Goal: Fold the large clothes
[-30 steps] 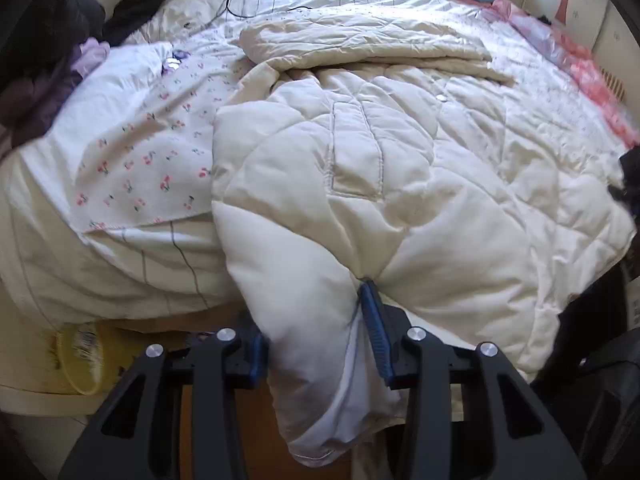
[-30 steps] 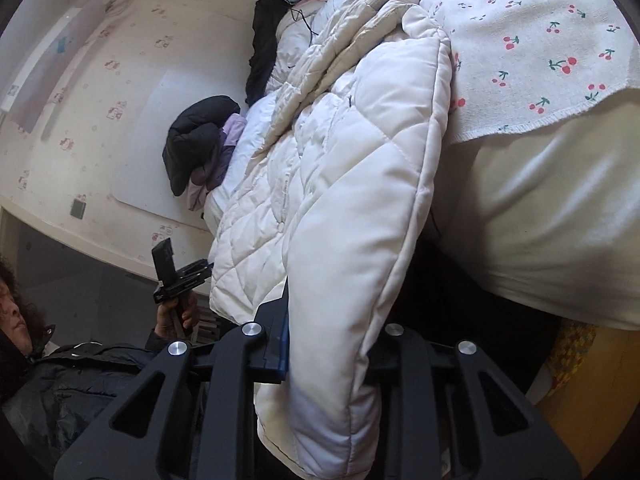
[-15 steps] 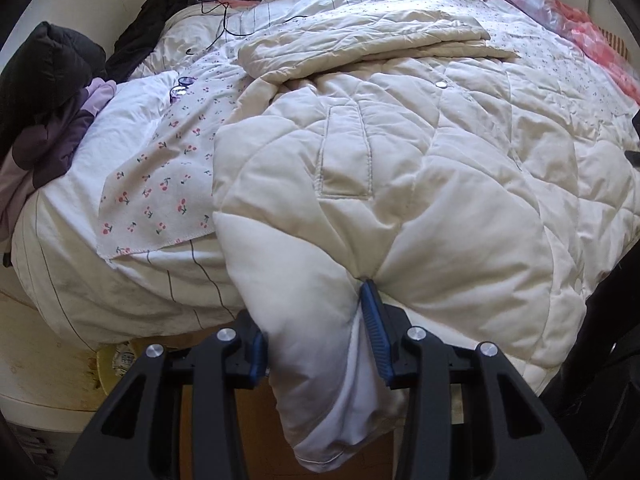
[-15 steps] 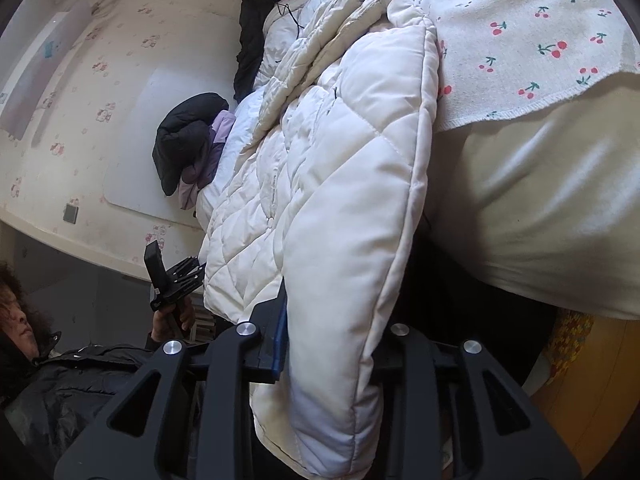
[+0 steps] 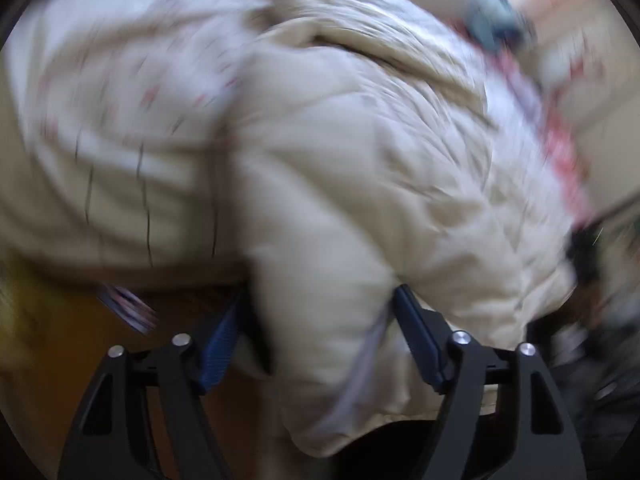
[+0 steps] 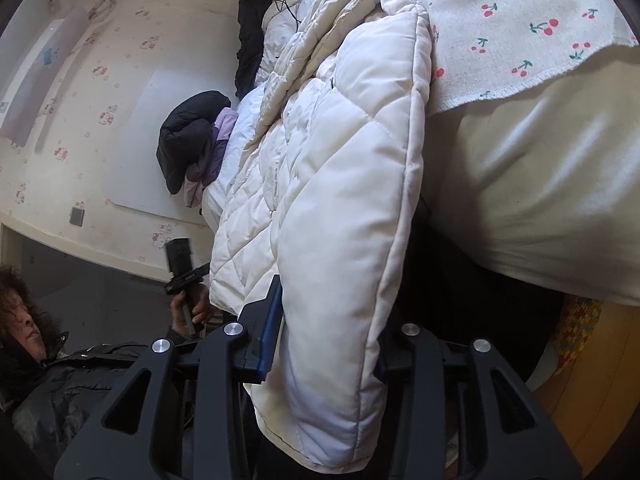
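- The cream quilted coat [image 6: 332,184] lay spread over the bed [image 6: 532,208], and its lower hem hung down over the bed's edge toward me.
- My left tongs [image 5: 320,340] had just been opening; the hem corner was between the two blue pads [image 5: 418,340], but the left one stood clear of the cloth, so I judged this corner released. The left view was much blurred, so I could not tell if the right pad touched.
- My right tongs [image 6: 328,344] had also just been opening, and the other hem corner was between them. The left blue pad lay against the cloth; the far pad was hidden behind the padding, so I could not tell if the grip held.
- A white cloth with cherry print [image 6: 516,28] lay on the bed just beside the coat, and a dark jacket [image 6: 188,136] was heaped farther up.
- The risk, as I judged it: the hanging hem is heavy and slippery, so with both tongs loose it could slide off the edge and pull the flat coat out of shape.
- If I gripped again carelessly, I could also catch the cherry cloth and fold it in.
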A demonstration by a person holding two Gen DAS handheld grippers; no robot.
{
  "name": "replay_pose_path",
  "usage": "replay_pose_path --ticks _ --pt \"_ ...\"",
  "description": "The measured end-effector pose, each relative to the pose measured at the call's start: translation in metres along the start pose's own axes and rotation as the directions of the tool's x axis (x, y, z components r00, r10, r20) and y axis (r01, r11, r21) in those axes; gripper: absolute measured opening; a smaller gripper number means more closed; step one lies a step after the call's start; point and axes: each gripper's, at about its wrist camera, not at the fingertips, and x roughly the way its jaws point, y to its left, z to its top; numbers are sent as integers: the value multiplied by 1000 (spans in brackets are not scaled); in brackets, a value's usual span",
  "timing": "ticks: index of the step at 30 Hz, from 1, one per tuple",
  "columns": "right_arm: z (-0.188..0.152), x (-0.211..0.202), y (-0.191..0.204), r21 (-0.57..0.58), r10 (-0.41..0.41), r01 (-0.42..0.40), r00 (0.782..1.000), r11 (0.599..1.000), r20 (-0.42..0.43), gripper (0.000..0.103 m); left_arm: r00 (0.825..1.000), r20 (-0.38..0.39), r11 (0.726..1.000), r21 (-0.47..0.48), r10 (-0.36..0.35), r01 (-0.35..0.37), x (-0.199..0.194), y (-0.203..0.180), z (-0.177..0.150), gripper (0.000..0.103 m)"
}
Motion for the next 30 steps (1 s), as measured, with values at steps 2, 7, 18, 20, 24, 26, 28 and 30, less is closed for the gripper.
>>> replay_pose_path --ticks 2,7,18,20,24,26,28,30 --pt "-2 -1 0 -4 4 -4 1000 1000 0 36 994 13 989 -103 -110 110 1 24 -5 81" --pt "-2 -1 6 -24 12 -12 1000 1000 -3 33 959 14 934 -222 -284 280 18 43 -21 82" --pt "12 1 72 -169 73 -56 993 984 96 14 944 63 936 -117 -325 331 -36 0 9 15" --pt "14 -2 81 -185 107 -83 987 979 121 14 944 79 941 -92 -319 325 -53 -10 16 14" --pt "15 -18 94 -223 163 -126 974 967 160 13 936 105 937 -64 -336 344 -70 -25 17 13" --pt "13 -22 92 -228 156 -120 976 966 149 13 935 88 936 -48 -344 349 -66 -26 12 14" --pt "13 -22 80 -206 123 -97 985 974 121 14 931 35 929 -62 -365 366 -53 -9 10 14" --pt "11 -14 64 -166 83 -72 995 983 59 15 924 -37 921 -107 -379 374 -25 8 3 18"
